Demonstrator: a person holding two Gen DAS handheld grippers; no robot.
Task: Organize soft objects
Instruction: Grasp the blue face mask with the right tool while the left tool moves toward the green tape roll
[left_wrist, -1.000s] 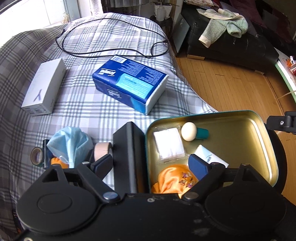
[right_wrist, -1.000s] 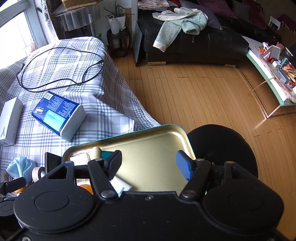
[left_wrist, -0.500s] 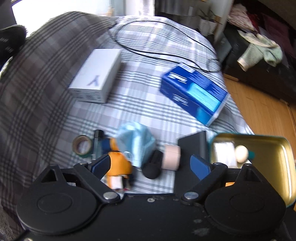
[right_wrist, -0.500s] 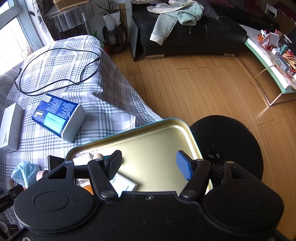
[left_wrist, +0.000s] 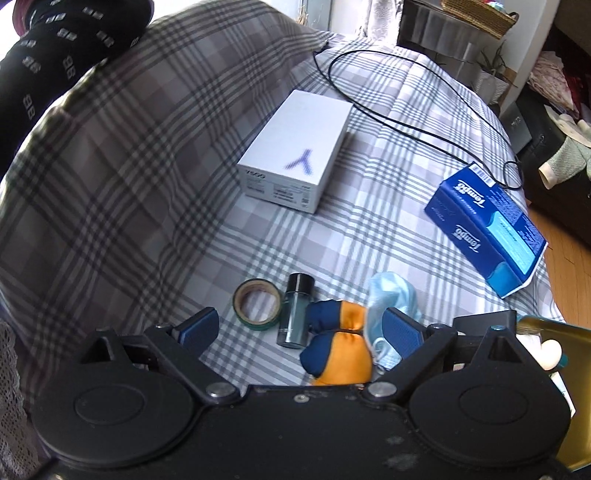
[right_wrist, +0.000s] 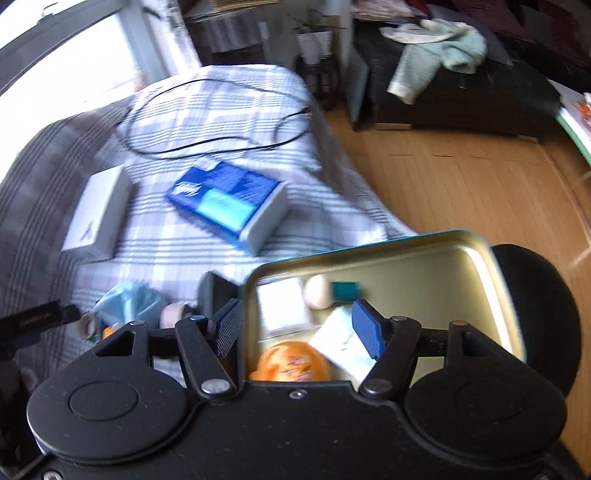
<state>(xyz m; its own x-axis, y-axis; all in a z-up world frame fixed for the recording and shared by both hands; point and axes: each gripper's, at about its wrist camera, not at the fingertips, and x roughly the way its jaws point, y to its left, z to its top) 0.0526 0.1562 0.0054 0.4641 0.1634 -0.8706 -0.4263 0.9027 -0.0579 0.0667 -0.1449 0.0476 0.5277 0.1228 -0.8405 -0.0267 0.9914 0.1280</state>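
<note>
Left gripper (left_wrist: 301, 330): jaws apart, just widened, over the orange-and-navy pouch (left_wrist: 338, 349).
Right gripper (right_wrist: 299, 328): apart, empty, over the tin (right_wrist: 480, 295).
Pouch: left of tin.
Risk: closing also catches the bottle (left_wrist: 295, 312) or the blue mask (left_wrist: 393, 299) beside the pouch.

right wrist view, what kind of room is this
Most likely a lived-in living room at home: a surface draped in a checked cloth, a wooden floor, and a dark sofa with a green garment thrown over it.
</note>
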